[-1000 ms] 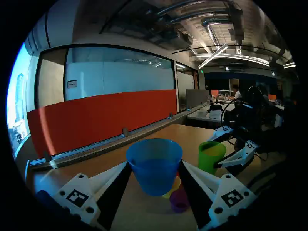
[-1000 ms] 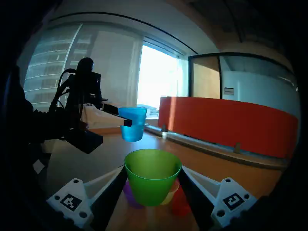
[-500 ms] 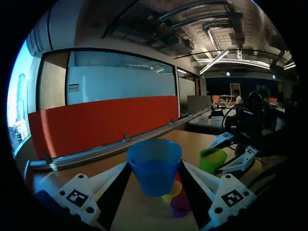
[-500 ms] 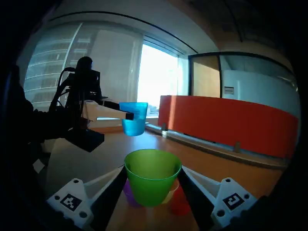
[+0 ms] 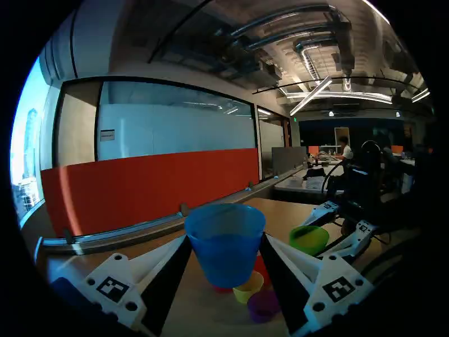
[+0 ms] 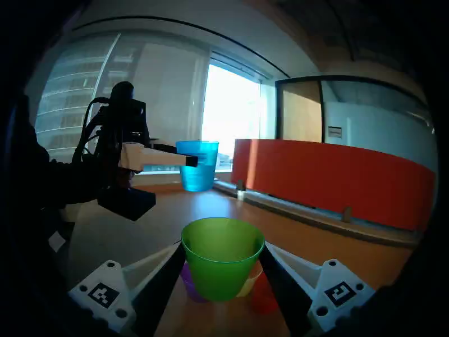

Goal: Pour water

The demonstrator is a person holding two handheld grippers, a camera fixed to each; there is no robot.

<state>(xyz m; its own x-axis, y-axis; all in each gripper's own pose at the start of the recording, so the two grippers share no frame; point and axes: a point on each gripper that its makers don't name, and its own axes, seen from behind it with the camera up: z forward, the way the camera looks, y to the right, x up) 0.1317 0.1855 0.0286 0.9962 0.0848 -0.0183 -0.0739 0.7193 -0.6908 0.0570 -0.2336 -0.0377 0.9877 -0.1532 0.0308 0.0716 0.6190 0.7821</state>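
Two handheld grippers each carry a plastic cup in the air above a wooden table (image 5: 283, 205) in an office. In the left gripper view, the left gripper (image 5: 224, 242) has its two white fingers narrowed onto the sides of a blue cup (image 5: 225, 255), which stands upright and clear of the table. A darker band in the lower part of the translucent cup marks the water inside. In the same view, the right gripper (image 5: 314, 238) is over the far side of the table with a green cup (image 5: 308, 237) clamped between its fingers, the cup's open mouth in sight.

In the right gripper view, the green cup (image 6: 223, 258) sits upright and looks empty, pinched from both sides by that gripper's fingers. The blue cup (image 6: 197, 165) hangs higher above the table, apart from the green one.

Three small cups stand close together on the table, below the held cups: a red cup (image 5: 259, 268), a yellow cup (image 5: 248, 286) and a purple cup (image 5: 262, 303). An orange-red partition (image 5: 151, 180) runs along the table's far edge.
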